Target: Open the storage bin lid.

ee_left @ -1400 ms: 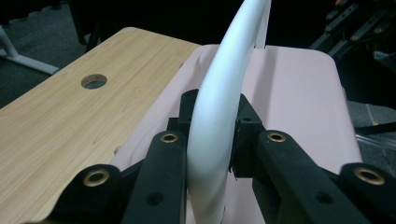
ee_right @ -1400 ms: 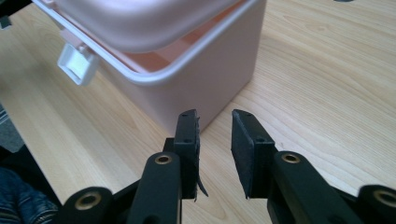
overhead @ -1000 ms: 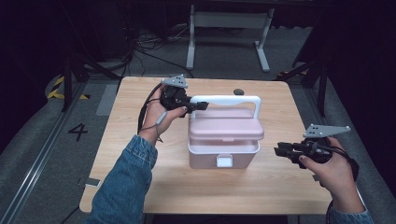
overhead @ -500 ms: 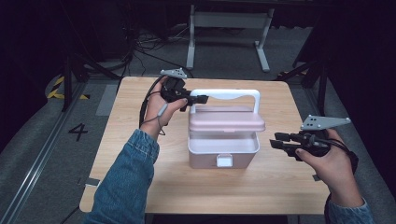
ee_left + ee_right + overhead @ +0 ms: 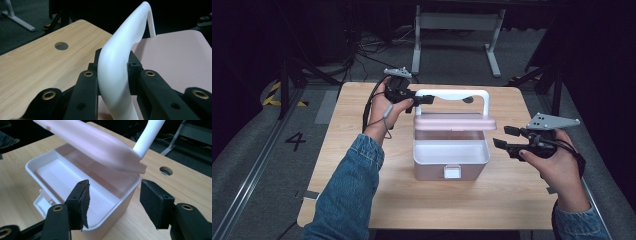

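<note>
Left gripper (image 5: 424, 99) jaws pinching white handle (image 5: 117, 65) at its left corner, pink lid (image 5: 454, 122) raised above open box (image 5: 451, 156) at table (image 5: 362, 190) centre, right gripper (image 5: 506, 137) jaws spread, just right of box.

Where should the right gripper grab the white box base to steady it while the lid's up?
Take the near right wall of the white box base at its rim, coming in from the box's right side where the right gripper hovers open. That rim is a thin upright edge the jaws can straddle, one inside and one outside. The raised pink lid, held by the left gripper on the white handle, leaves it clear.
</note>
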Demonstrator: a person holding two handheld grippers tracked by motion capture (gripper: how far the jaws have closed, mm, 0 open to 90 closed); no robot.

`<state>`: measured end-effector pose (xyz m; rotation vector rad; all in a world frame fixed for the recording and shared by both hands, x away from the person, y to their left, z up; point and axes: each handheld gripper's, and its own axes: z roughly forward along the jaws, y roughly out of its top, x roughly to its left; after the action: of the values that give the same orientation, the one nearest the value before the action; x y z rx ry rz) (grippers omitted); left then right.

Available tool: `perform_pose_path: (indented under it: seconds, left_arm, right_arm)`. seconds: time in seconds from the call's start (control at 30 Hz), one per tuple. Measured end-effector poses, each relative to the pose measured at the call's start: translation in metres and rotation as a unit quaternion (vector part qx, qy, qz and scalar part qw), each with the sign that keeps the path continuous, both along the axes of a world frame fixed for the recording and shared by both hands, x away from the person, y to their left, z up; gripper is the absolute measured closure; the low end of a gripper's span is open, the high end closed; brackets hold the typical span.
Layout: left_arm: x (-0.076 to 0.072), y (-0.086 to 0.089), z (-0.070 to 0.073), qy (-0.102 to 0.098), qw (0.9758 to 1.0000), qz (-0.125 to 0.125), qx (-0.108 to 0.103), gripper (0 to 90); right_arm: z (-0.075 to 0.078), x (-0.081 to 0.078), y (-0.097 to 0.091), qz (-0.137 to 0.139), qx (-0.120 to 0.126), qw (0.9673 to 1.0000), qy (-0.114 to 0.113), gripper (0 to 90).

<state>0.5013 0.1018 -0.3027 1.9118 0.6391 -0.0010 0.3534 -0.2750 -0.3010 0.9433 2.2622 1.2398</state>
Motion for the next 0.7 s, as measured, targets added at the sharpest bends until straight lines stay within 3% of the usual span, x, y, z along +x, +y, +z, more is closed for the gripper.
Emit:
perform_pose_path:
  seconds: [0.37, 0.7]
  left_arm:
    - [0.010, -0.001, 0.002, 0.000, 0.9999, 0.013, 0.008, 76.1]
    - [0.009, -0.001, 0.003, -0.002, 0.9999, 0.012, 0.011, 76.0]
  right_arm:
    - [0.000, 0.014, 0.012, -0.004, -0.003, 0.9998, -0.017, 41.0]
    - [0.002, 0.028, 0.024, -0.010, -0.014, 0.9991, -0.039, 44.4]
